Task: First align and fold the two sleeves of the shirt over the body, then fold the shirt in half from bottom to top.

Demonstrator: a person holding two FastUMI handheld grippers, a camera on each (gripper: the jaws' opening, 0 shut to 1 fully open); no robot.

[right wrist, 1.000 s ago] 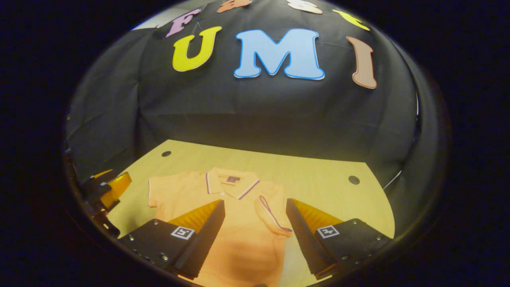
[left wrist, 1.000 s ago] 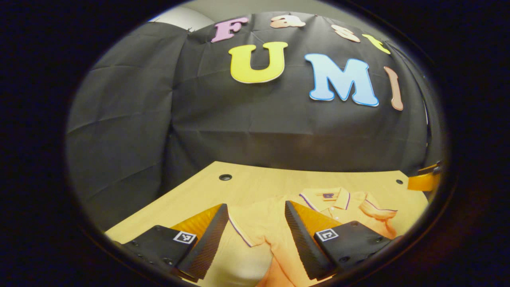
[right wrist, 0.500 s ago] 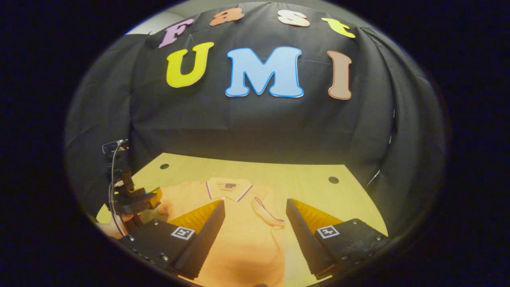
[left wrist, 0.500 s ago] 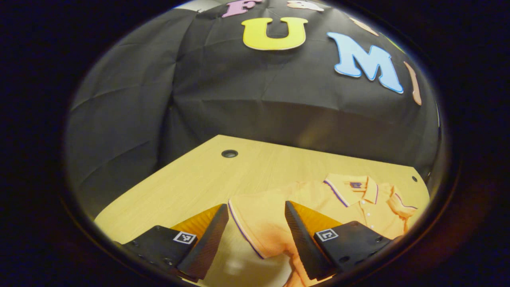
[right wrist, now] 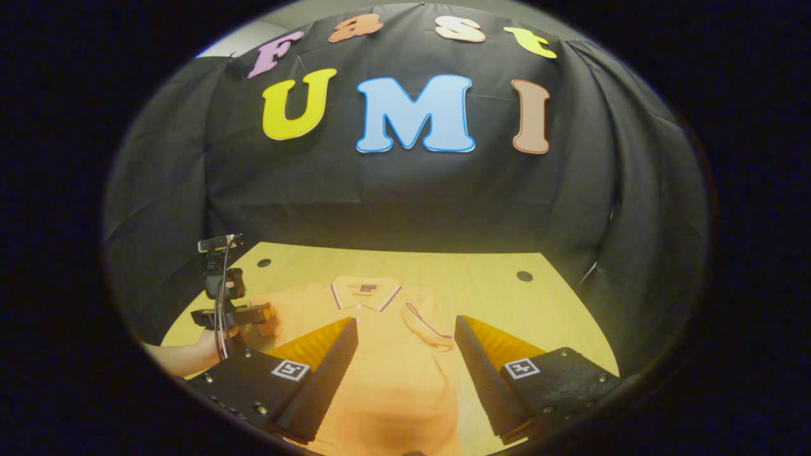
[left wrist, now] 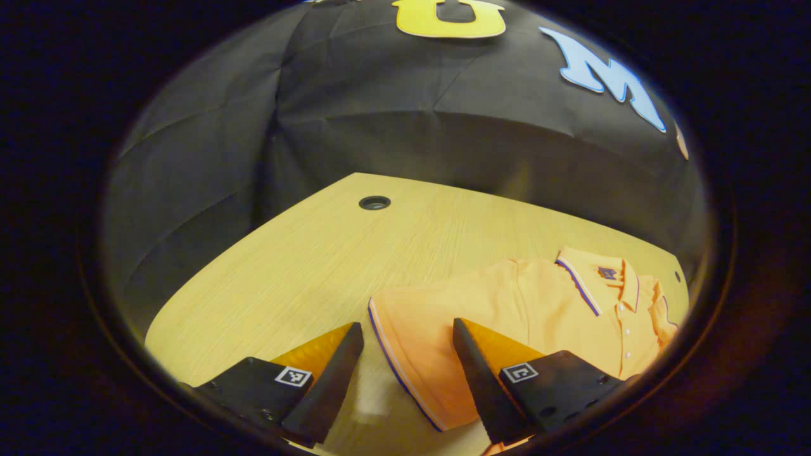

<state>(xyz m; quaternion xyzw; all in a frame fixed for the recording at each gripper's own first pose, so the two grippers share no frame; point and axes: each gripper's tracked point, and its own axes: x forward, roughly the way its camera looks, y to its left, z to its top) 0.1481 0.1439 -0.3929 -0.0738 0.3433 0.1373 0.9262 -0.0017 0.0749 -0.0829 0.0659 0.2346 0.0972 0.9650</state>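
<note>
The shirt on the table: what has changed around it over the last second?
The left gripper has swung down and out to the shirt's unfolded sleeve, whose striped cuff now lies between its open fingers. The right gripper has pulled back a little, open above the shirt. Nothing was gripped. The shirt lies as before on the table, its other sleeve folded over the body.

Left gripper [left wrist: 405,361]: fingers spread wide, nothing pressed between them, pointing forward and down, low over the surface. Right gripper [right wrist: 405,361]: fingers likewise wide apart, gripping nothing, held higher and tilted downward. In the right gripper view the left gripper shows at far left, held by a hand [right wrist: 209,345] with bare forearm.
</note>
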